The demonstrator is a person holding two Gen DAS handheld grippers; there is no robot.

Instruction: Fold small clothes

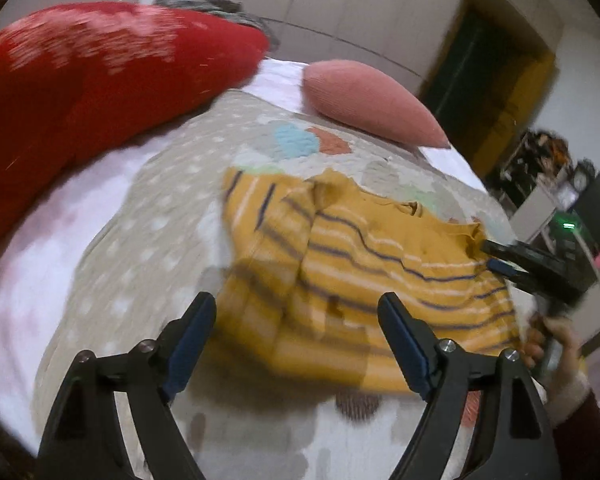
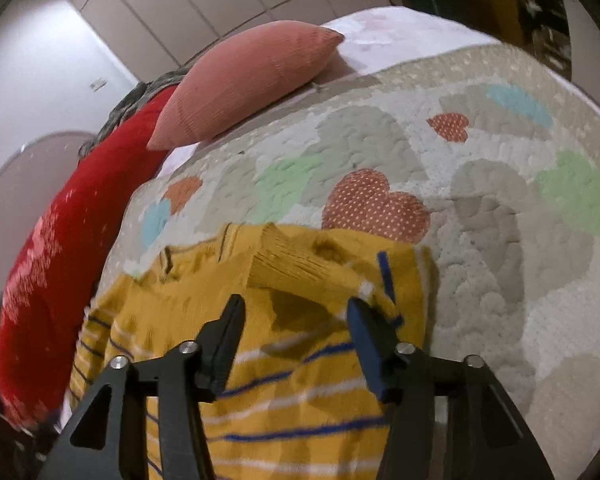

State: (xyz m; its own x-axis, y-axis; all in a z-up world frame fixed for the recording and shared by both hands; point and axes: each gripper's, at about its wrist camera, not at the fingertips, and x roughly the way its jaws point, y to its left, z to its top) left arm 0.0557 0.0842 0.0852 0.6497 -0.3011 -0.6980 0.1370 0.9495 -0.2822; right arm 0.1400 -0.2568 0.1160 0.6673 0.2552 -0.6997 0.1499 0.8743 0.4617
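I have the yellow striped sweater point(image 1: 364, 276) lying on the quilt point(image 1: 148, 216) in front of the pink pillow point(image 1: 364, 100) and red pillow point(image 1: 80, 88), and I judge the folding barely begun: one sleeve looks turned in over the body near the collar, the rest is rumpled and spread. My left gripper point(image 1: 300, 336) hangs over the near hem with its jaws apart and nothing between them. My right gripper point(image 2: 296, 336) is low over the cloth, jaws also apart and gripping nothing, so the main folds remain to be done.
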